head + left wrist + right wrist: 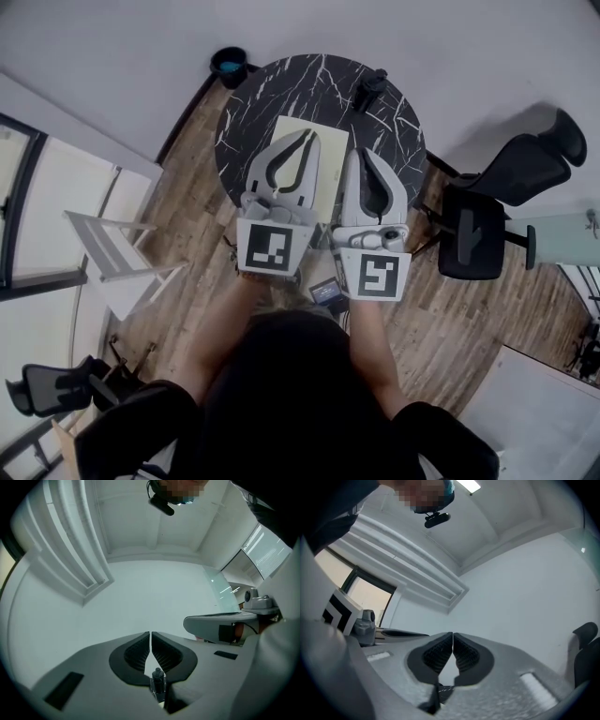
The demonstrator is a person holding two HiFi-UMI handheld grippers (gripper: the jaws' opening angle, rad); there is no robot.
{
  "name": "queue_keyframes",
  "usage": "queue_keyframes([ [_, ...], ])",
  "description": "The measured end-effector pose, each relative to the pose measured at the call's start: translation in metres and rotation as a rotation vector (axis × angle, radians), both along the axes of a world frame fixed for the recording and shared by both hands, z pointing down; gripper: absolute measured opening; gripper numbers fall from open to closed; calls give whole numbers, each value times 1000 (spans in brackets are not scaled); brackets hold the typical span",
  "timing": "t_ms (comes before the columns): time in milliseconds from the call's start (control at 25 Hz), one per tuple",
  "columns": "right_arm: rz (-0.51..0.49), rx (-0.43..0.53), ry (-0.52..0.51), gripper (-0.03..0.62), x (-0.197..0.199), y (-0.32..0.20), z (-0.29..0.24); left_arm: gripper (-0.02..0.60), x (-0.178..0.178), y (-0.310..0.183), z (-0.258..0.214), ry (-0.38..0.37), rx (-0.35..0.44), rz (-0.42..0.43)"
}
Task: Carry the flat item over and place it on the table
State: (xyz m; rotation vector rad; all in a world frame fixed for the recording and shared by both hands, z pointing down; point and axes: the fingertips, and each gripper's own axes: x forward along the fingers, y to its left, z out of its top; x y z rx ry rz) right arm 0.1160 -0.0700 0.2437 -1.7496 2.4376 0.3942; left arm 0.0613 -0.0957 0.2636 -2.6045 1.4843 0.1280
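A pale yellow flat sheet lies on the round black marble table, seen from above in the head view. Both grippers are held high over it, close to the camera. My left gripper is shut, its ribbed pads meeting with nothing between them. My right gripper is shut and empty too, pads together. Both gripper views look slightly upward at a white wall and ceiling. The right gripper shows at the side of the left gripper view, and the left gripper in the right gripper view.
A small black object stands near the table's far right rim. A dark bin sits on the floor behind the table. A black office chair is at the right, a white chair at the left.
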Motion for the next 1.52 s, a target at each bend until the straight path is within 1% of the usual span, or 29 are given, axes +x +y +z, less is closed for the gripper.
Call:
queue_keyframes([
  [160, -14, 31, 1, -1, -3, 6, -17, 17, 3, 7, -12, -19, 29, -21],
  [360, -2, 53, -18, -3, 3, 6, -23, 17, 1, 10, -20, -17, 34, -34],
  [600, 5, 52, 6, -5, 1, 4, -25, 17, 0, 9, -21, -27, 39, -38],
  [800, 11, 53, 7, -5, 6, 0, -24, 17, 4, 6, -19, -29, 35, -35],
  [920, 20, 83, -13, -5, 13, -1, -27, 17, 7, 5, -18, -34, 35, -32],
  [1080, 32, 44, 5, -5, 20, -1, -17, 17, 11, 5, -16, -38, 35, -24],
  [1360, 37, 40, 1, -5, 25, 0, -15, 16, 17, 7, -13, -42, 24, -17],
  [1520, 38, 35, 3, -5, 24, 2, -14, 17, 14, 9, -13, -50, 25, -21],
])
